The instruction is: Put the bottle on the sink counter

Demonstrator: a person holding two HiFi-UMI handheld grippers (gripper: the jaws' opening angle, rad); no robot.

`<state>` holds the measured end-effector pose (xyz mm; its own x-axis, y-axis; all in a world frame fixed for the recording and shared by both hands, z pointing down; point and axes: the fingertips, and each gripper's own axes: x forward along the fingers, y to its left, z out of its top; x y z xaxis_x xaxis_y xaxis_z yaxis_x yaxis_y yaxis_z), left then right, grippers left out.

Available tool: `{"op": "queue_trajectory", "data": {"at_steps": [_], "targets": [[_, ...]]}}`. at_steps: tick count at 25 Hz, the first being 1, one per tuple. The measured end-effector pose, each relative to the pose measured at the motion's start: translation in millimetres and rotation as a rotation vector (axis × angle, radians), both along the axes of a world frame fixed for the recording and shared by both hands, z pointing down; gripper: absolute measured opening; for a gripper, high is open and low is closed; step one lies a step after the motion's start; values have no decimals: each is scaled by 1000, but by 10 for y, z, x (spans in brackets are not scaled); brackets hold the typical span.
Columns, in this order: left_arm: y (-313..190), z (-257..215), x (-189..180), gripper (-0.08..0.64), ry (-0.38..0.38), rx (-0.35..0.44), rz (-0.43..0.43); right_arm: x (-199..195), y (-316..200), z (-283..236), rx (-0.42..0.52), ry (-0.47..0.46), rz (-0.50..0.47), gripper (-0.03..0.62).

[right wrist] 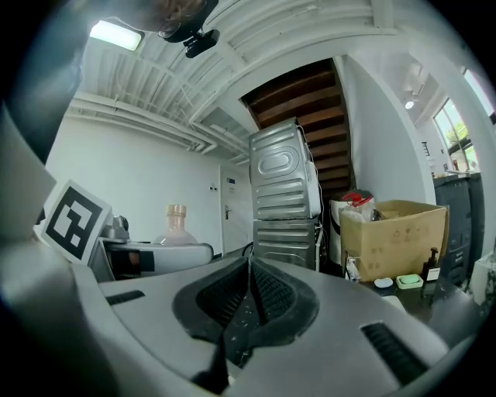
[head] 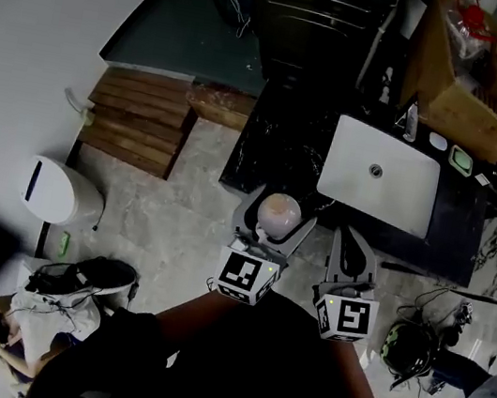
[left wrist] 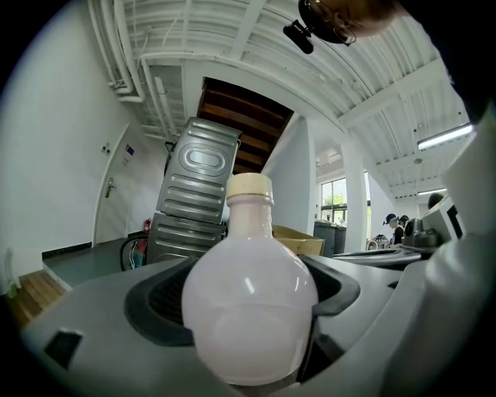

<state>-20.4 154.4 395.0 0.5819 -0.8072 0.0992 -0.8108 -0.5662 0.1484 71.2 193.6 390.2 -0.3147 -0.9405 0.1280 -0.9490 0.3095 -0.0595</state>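
Left gripper (head: pixel 273 221) clamps the bottle (left wrist: pixel 249 302), seemingly just short of the sink counter (head: pixel 271 150); right gripper (head: pixel 353 245) closed, empty. Next: forward, set down.

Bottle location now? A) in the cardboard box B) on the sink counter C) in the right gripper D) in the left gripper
D: the round pale pink bottle with a cream cap sits clamped between the fingers of the left gripper; the right gripper is shut on nothing.

Cardboard box (head: pixel 481 112), white bin (head: pixel 57 193)
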Motion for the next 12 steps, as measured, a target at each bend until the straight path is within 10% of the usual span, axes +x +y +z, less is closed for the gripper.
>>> {"op": "queue_trajectory", "data": {"at_steps": [12], "targets": [[-1447, -50, -410, 402, -20, 11, 69, -374, -1418, 10, -35, 21, 61, 40]]}}
